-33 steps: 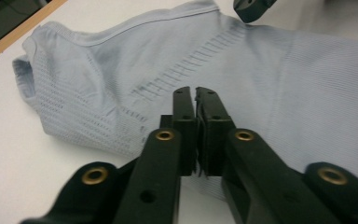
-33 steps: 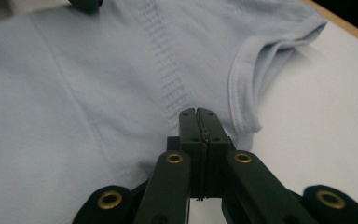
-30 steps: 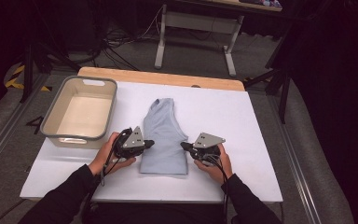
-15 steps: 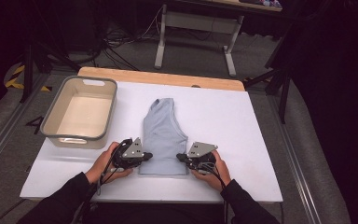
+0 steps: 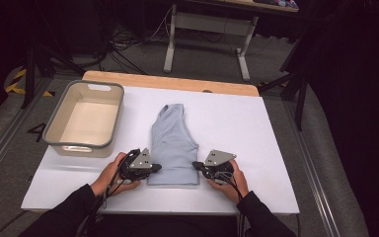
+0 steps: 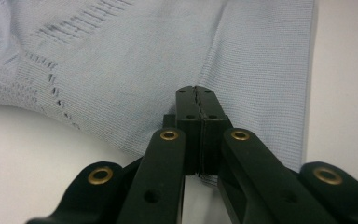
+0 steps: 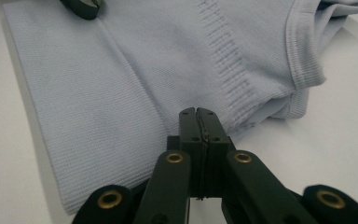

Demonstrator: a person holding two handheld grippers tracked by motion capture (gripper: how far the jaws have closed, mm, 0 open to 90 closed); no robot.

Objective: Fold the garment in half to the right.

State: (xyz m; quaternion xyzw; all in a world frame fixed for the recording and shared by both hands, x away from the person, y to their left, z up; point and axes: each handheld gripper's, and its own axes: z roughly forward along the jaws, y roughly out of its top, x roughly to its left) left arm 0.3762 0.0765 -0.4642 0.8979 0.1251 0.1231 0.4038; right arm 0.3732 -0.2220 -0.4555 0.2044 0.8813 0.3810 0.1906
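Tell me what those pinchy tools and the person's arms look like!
Each gripper, left and right, is black with a grey three-cornered plate on top and a dark cable trailing back. Up close, the black jaws carry brass-coloured rivets. The person wears dark long sleeves.

Black tools (image 5: 154,168) with brass rivets, grey plates; dark sleeves (image 5: 66,212).

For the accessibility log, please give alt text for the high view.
A person's left hand-held gripper and right hand-held gripper, both shut, meet the near corners of a folded pale blue garment on a white table; a beige bin sits to the left.
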